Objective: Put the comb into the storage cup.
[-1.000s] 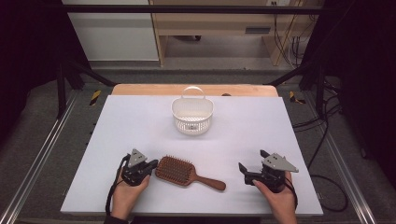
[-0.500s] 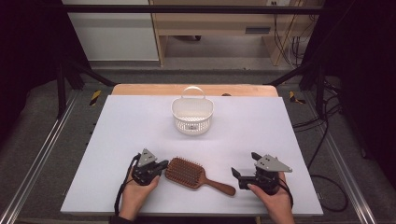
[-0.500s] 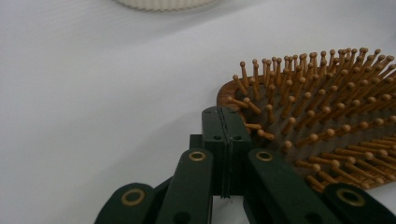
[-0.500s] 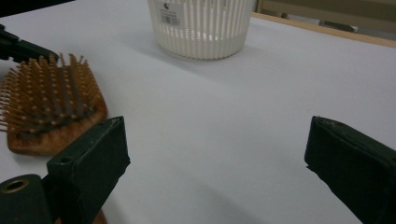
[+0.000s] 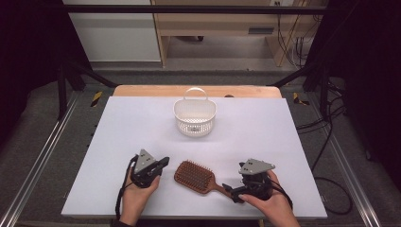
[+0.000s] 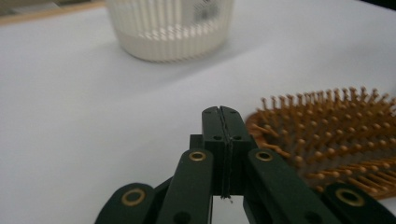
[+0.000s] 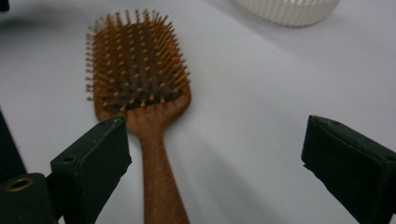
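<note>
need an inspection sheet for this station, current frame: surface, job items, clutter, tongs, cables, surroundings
Surface: white table top, bare apart from the job items.
Job items: wooden hairbrush bristles up, near edge; white slatted basket upright, mid-table.
Clutter: nothing seen.
Tongs: left tongs shut, empty, beside the brush head; right tongs open, the handle between the jaws, untouched.
Cables: black cable trailing off left tongs.
Surroundings: metal frame rails, floor cables.

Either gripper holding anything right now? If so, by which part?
Nothing is held. The left gripper is shut on nothing, beside the hairbrush head. The right gripper is open, its jaws either side of the brush handle, not touching it.
</note>
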Tool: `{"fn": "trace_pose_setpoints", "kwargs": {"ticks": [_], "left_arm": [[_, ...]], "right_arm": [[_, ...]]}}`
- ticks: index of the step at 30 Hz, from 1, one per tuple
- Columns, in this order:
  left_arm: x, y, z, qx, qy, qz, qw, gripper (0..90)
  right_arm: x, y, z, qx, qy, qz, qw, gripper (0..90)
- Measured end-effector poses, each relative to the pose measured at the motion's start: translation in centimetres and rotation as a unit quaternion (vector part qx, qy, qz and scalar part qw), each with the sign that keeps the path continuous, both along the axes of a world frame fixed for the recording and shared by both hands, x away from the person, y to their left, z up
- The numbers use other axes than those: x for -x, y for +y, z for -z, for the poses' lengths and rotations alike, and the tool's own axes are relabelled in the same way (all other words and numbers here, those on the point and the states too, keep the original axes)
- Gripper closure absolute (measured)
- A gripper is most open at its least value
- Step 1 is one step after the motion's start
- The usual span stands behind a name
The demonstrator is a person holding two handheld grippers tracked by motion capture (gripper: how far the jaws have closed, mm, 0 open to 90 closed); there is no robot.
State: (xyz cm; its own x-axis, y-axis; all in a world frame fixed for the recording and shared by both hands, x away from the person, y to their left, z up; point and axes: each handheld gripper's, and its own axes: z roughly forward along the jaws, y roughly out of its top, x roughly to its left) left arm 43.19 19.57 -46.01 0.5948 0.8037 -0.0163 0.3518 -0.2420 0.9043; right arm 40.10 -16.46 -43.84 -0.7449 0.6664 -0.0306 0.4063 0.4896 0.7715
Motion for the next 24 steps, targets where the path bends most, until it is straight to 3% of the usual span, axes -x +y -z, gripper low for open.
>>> {"fn": "trace_pose_setpoints", "kwargs": {"ticks": [2,3,4,6,7,8,9,11,12,13,14,17,18,21,24], "left_arm": [[0.3,1.1,-0.3,0.002,-0.027,-0.017,0.9995,89.9],[0.6,2.1,-0.6,0.006,-0.048,-0.032,0.9983,89.9],[0.6,2.1,-0.6,0.006,-0.048,-0.032,0.9983,89.8],[1.0,3.2,-0.8,0.014,-0.069,-0.048,0.9963,89.8],[1.2,3.7,-1.0,0.013,-0.08,-0.057,0.9951,89.8],[1.6,4.6,-1.1,0.005,-0.103,-0.076,0.9918,89.8],[1.6,4.6,-1.1,0.005,-0.103,-0.076,0.9918,89.6],[1.9,5.5,-0.8,0.022,-0.121,-0.098,0.9876,87.2],[1.7,5.9,-0.6,0.035,-0.123,-0.118,0.9848,71.4],[1.7,5.9,-0.6,0.035,-0.123,-0.118,0.9848,63.3],[1.6,6.0,-0.5,0.045,-0.125,-0.125,0.9833,63.3],[1.2,5.9,-0.2,0.051,-0.132,-0.142,0.9797,36.9],[1.1,5.7,-0.1,0.047,-0.134,-0.14,0.9799,24.9],[1.0,5.5,0.0,0.046,-0.13,-0.144,0.98,14.7],[0.9,5.5,0.0,0.049,-0.126,-0.143,0.9805,12.6]], "right_arm": [[0.1,0.4,0.0,0.016,0.014,-0.016,0.9996,7.7],[0.0,0.8,0.3,0.029,0.033,-0.03,0.9986,7.8],[0.0,0.8,0.3,0.029,0.033,-0.03,0.9986,7.8],[0.0,1.1,0.5,0.04,0.049,-0.038,0.9973,8.9],[-0.1,1.3,0.6,0.048,0.057,-0.042,0.9963,11.2],[-0.2,1.7,0.8,0.059,0.073,-0.048,0.9945,15.6],[-0.2,1.7,0.8,0.059,0.073,-0.048,0.9945,15.6],[-0.4,2.1,0.9,0.073,0.086,-0.057,0.992,21.6],[-0.6,2.7,0.9,0.093,0.097,-0.063,0.989,27.0],[-0.7,2.8,0.9,0.1,0.099,-0.067,0.9878,30.0],[-0.7,2.8,0.9,0.1,0.099,-0.067,0.9878,30.0],[-1.2,3.5,1.0,0.116,0.113,-0.073,0.9841,37.6],[-1.4,4.0,1.2,0.125,0.122,-0.076,0.9816,41.2],[-1.7,4.6,1.4,0.139,0.133,-0.082,0.9779,46.4],[-1.9,5.1,1.4,0.154,0.133,-0.089,0.975,51.3]]}}
